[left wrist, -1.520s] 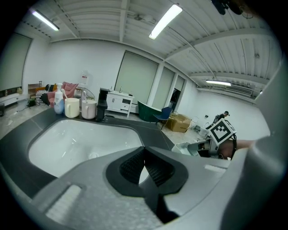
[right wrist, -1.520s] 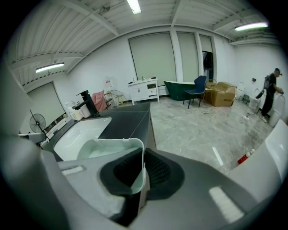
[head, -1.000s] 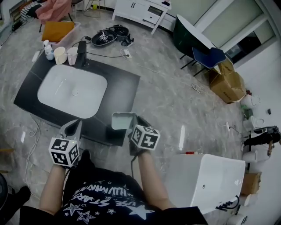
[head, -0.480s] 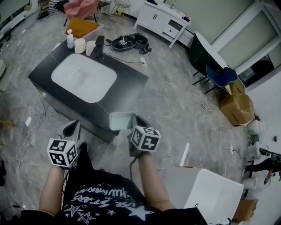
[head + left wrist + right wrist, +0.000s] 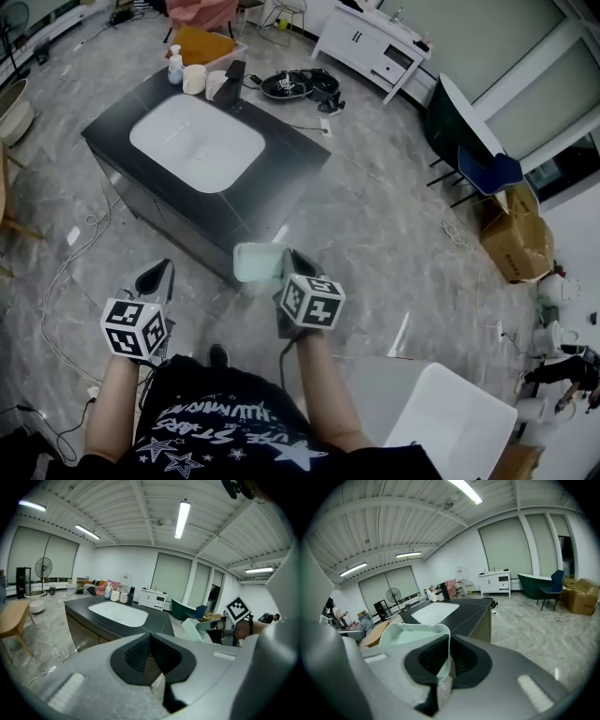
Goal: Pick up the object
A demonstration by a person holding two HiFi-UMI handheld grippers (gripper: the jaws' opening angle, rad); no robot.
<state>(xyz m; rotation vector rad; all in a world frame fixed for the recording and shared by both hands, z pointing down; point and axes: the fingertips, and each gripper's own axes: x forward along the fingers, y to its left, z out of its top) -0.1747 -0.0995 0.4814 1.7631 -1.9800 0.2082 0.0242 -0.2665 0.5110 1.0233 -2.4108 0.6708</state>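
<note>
A pale green open-topped container point(image 5: 256, 261) hangs in the air over the marble floor, just off the near corner of the black counter point(image 5: 281, 178). My right gripper point(image 5: 285, 266) is shut on its right wall; in the right gripper view the thin wall point(image 5: 446, 653) stands pinched between the dark pads. My left gripper point(image 5: 159, 277) hovers to the left, shut with nothing in it, its pads point(image 5: 136, 653) meeting. The container point(image 5: 196, 629) also shows at the right of the left gripper view.
The counter holds a white basin point(image 5: 197, 142), a black faucet point(image 5: 232, 73) and bottles and cups point(image 5: 192, 77) at its far end. A white tub-like object point(image 5: 450, 422) sits at lower right. Cables point(image 5: 66, 272) trail on the floor. Cardboard boxes point(image 5: 516, 244) and a blue chair point(image 5: 492, 173) stand further right.
The counter has drifted away from me, up the head view. The container, earlier over the counter's near edge, now hangs over the floor. Both grippers keep their grip states.
</note>
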